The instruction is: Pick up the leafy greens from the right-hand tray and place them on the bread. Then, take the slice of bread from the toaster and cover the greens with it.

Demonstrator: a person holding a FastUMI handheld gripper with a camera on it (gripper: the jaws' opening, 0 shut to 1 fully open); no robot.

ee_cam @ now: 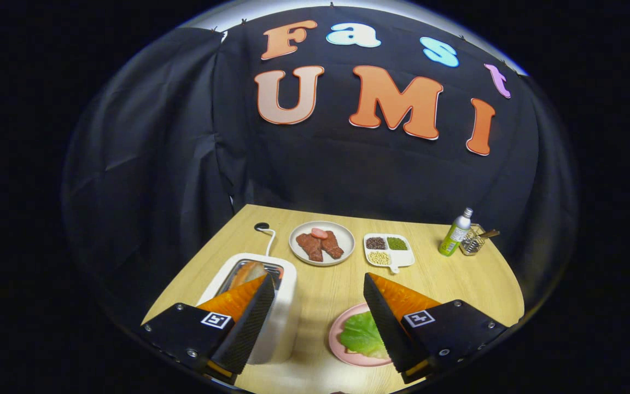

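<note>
A green lettuce leaf (pixel 361 334) lies on a pink plate (pixel 337 336) low on the wooden table (pixel 457 284), just inside my right finger, which covers the plate's right part. What is under the leaf is hidden. A white toaster (pixel 285 306) stands by my left finger with a browned bread slice (pixel 249 271) sticking out of its slot. My gripper (pixel 318 276) is open above the table, its fingers wide apart with nothing between them. The left fingertip hangs over the toaster's slot.
Beyond the fingers sits a round plate (pixel 348 241) with meat pieces, and right of it a divided dish (pixel 409 260) of beans. A green bottle (pixel 455 234) and a wire basket (pixel 473 243) stand at the far right. The toaster's cord (pixel 269 236) runs back.
</note>
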